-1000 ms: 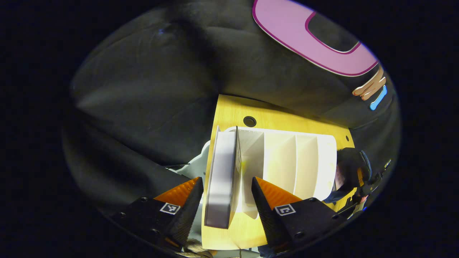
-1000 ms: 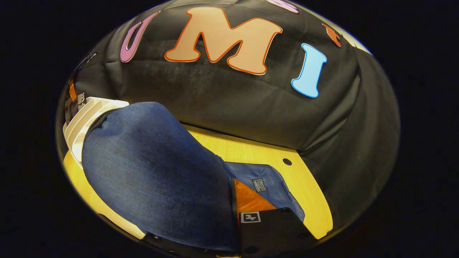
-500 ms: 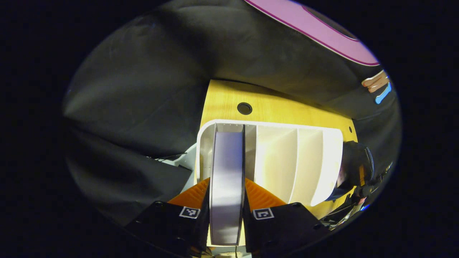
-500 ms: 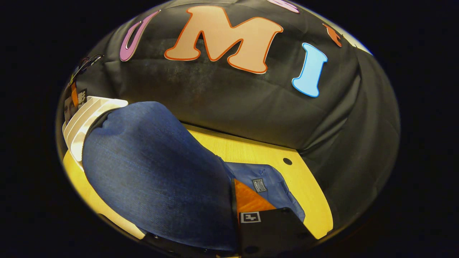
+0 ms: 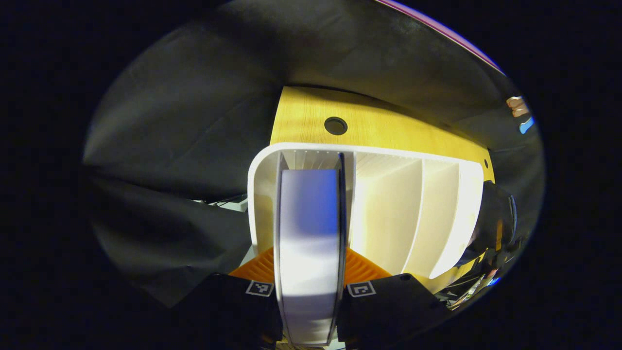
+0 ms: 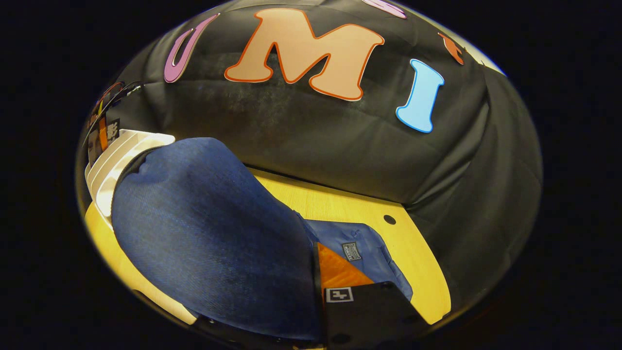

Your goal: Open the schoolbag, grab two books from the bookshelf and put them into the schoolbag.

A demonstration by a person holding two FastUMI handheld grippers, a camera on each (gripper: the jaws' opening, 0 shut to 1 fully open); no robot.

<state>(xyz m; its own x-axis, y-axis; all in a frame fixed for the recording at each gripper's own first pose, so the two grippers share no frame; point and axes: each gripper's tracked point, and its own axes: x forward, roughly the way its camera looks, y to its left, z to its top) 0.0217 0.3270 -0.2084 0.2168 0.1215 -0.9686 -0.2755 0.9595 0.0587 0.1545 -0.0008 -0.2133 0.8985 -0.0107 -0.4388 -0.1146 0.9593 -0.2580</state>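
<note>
Book [image 5: 309, 243] stood in the bookshelf [image 5: 403, 204], pinched by the left gripper [image 5: 309, 287]; right gripper [image 6: 316, 291] clamped the schoolbag [image 6: 209, 233] flap.

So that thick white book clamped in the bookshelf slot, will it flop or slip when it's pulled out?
The thick white book looks stiff, its broad edge straight between the left hand-held gripper fingers, so it likely won't flop. It seems fairly heavy for its size. Held at one end, it may droop once clear of the white plastic bookshelf.

Left tool [image 5: 309, 272] clamped, both fingers pressing. Right tool [image 6: 316, 287]: one finger visible, closure unclear.
</note>
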